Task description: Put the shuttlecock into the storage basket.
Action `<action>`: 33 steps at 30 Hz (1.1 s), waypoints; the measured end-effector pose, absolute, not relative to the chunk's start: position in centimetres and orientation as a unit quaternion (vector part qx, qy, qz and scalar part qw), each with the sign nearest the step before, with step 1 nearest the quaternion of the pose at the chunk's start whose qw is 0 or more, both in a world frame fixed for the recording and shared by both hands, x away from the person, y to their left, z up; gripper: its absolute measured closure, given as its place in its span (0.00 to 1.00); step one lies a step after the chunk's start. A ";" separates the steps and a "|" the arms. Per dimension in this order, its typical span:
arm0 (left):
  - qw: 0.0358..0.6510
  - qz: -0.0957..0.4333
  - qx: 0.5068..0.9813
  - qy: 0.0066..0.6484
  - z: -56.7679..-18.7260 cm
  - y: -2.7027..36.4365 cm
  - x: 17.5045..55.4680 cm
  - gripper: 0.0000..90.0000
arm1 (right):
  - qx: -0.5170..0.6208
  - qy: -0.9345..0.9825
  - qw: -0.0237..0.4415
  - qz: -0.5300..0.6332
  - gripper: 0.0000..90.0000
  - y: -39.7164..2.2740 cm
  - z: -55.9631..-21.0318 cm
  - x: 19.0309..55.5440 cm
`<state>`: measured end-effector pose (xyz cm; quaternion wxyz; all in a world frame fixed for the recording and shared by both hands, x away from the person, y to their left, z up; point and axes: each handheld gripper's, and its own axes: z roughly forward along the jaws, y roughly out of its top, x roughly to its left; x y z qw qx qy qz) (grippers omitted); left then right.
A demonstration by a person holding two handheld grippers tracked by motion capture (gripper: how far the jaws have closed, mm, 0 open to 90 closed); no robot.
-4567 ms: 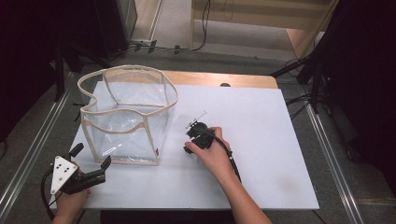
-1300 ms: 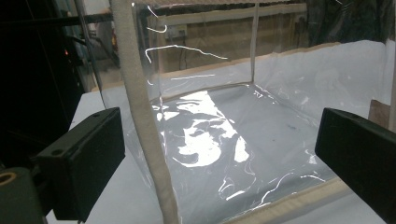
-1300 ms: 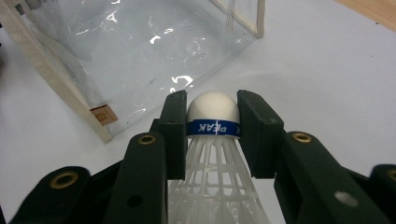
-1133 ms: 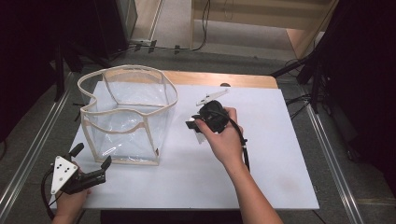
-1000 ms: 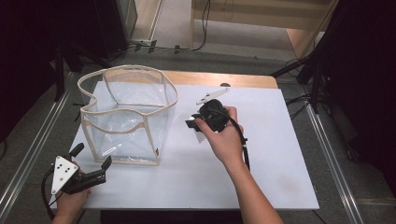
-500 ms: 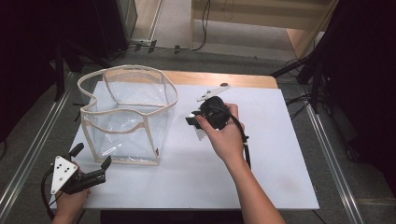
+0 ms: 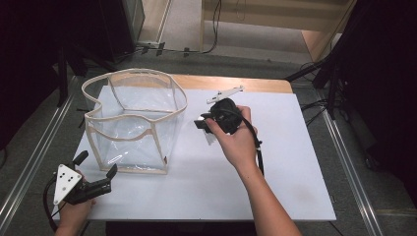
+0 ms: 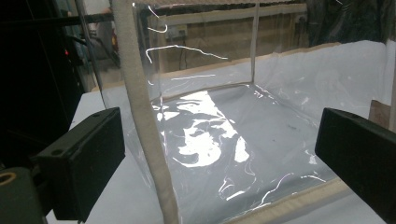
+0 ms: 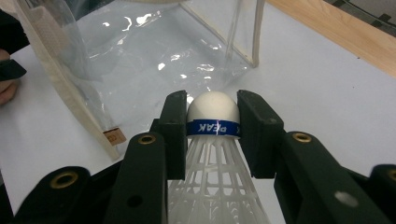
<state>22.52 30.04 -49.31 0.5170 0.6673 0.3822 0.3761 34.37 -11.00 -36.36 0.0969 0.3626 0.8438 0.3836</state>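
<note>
Right claw (image 9: 212,135), held in the person's right hand (image 7: 239,142) above the middle of the white-topped desk (image 7: 295,162): its two black jaws are clamped on the rounded cork head of a white plastic shuttlecock with a blue band (image 9: 214,154), one jaw on each side of the band, the skirt pointing back toward the claw's body. In the high view the shuttlecock's skirt (image 7: 210,137) shows pale below the claw (image 7: 200,123), just beside the right wall of a clear plastic bag with cream fabric edging (image 7: 133,123). The bag stands upright and open-topped on the left half of the desk; the shuttlecock is outside it, off the desk surface.

Left claw (image 7: 96,172), in the person's left hand (image 7: 74,214) at the near left corner of the desk: jaws spread wide, nothing between the pads. In the left gripper view the claw (image 8: 219,158) faces the bag's near corner seam (image 8: 144,140), close to it.
</note>
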 end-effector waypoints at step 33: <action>0.517 0.376 0.668 0.382 -49.3 30.0 22.5 0.03 | 0.351 0.839 0.106 0.403 0.70 -10.5 -33.0 35.4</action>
